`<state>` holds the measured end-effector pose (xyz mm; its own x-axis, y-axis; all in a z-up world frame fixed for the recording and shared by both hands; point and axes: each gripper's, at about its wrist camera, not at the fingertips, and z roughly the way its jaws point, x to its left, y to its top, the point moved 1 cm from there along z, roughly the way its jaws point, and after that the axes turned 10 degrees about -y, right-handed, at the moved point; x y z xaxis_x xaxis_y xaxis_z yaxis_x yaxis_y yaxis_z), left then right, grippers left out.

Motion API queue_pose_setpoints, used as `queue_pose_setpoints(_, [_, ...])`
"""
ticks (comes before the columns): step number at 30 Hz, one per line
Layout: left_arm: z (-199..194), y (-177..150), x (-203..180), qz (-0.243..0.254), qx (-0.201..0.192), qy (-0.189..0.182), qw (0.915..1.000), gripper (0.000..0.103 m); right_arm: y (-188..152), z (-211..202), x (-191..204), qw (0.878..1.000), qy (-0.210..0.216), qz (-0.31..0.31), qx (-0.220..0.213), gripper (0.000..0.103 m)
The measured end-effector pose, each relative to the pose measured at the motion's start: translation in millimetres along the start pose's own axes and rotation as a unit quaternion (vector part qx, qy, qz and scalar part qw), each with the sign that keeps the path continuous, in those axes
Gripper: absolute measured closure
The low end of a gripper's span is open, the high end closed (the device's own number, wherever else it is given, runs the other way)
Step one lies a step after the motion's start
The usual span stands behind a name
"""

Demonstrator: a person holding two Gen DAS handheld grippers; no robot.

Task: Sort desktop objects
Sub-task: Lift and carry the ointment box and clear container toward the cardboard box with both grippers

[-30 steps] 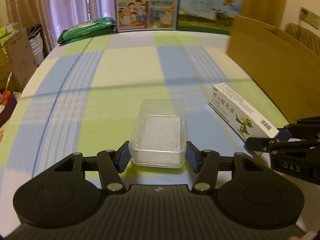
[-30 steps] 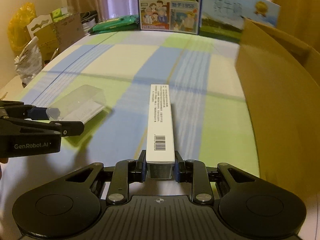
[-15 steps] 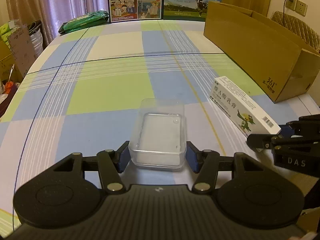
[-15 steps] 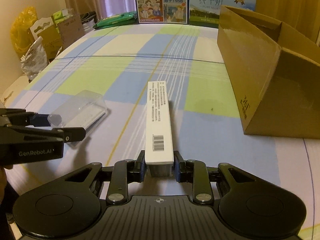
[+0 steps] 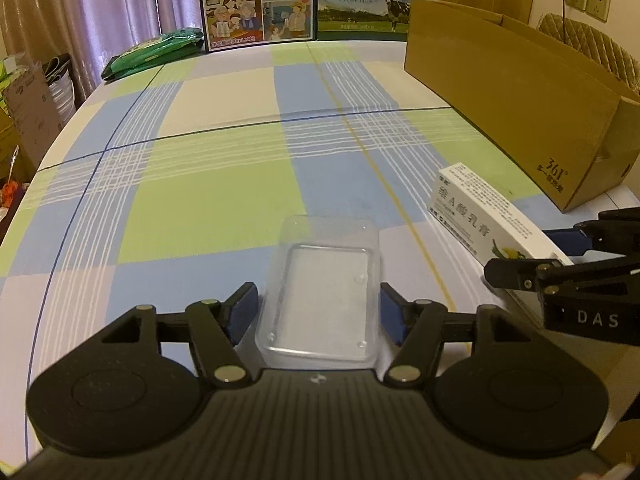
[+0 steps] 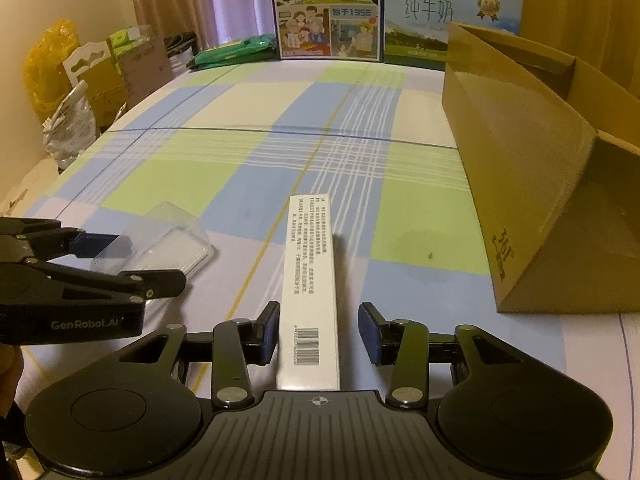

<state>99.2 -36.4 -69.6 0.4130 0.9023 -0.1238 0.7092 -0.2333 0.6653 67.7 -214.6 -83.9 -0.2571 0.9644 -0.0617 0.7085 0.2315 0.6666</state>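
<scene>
Left gripper (image 5: 318, 312): spread, blue pads standing just clear of both long sides of the clear plastic tray (image 5: 322, 296), no contact visible. Tray resting flat on the checked tablecloth (image 5: 200, 184), near end reaching back to the gripper body, far end pointing toward the middle of the table. Right gripper (image 6: 318, 334): spread, wide gap at the right pad, left pad just beside the white carton (image 6: 309, 300) with contact not determinable. Carton lying flat on the cloth, barcode end nearest the gripper body, printed text running along its top face, long axis pointing away down the table. In the left wrist view, same carton (image 5: 492, 216) positioned to the right of the tray, well apart from it, with the right gripper (image 5: 560, 264) at its near end. In the right wrist view, tray (image 6: 160, 240) to the left of the carton, left gripper (image 6: 120, 260) around its near end. Open cardboard box (image 6: 540, 184) standing on the cloth at the right, near the carton but not touching. Two milk cartons (image 5: 320, 0) upright along the far edge; green packet (image 5: 156, 50) lying at far left.
</scene>
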Motion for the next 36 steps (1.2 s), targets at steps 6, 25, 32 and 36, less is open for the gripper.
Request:
queue_pose_setpoints(6, [3.6,2.2,3.1,-0.003,0.0,-0.006,1.0,0.045,4.8,7.3,6.3,1.0,-0.001,-0.019,0.002,0.063])
queue_pose_setpoints(25, [-22.4,-9.1,-16.2,-0.013,0.001,-0.008,0.9999,0.051,-1.1,-15.0,3.8,1.0,-0.011,-0.015,-0.002,0.08])
queue_pose_setpoints(32, [-36.8,-12.6,-29.3,-0.009,-0.002,-0.008,0.9999,0.051,-1.5,-35.0,-3.1,1.0,-0.013,-0.003,-0.012,0.08])
queue_pose_setpoints(36, [-43.7,-11.0,-35.3,-0.005,-0.006,-0.009,0.9999,0.051,-1.2,-44.9,-6.3,1.0,-0.013,0.003,-0.02,0.08])
